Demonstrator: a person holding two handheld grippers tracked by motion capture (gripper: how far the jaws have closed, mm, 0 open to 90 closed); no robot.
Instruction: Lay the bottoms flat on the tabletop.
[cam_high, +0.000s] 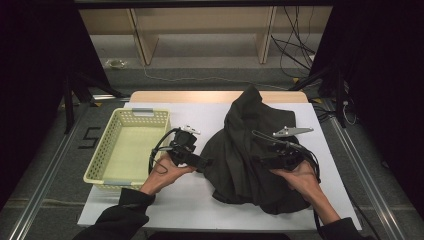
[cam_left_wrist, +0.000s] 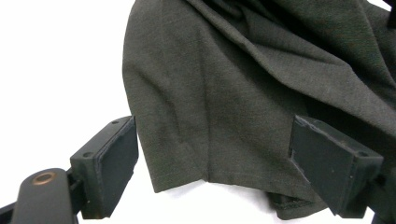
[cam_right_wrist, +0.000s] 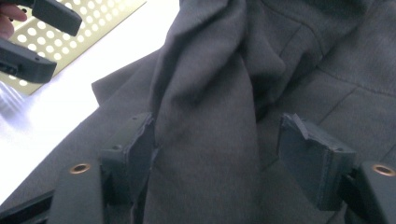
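Both tongs, left (cam_high: 206, 162) and right (cam_high: 263, 161), gape around the dark garment (cam_high: 250, 150) (unpinched); closing shallow risks losing the fold.

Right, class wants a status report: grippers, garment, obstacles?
Left gripper open at dark garment edge. Right gripper open, fold between jaws. Basket alongside, nothing blocking.

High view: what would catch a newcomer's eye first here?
A dark garment lies crumpled on the right half of the white table. The left gripper is at its left edge and the right gripper over its middle, both open. A yellow basket sits at the left.
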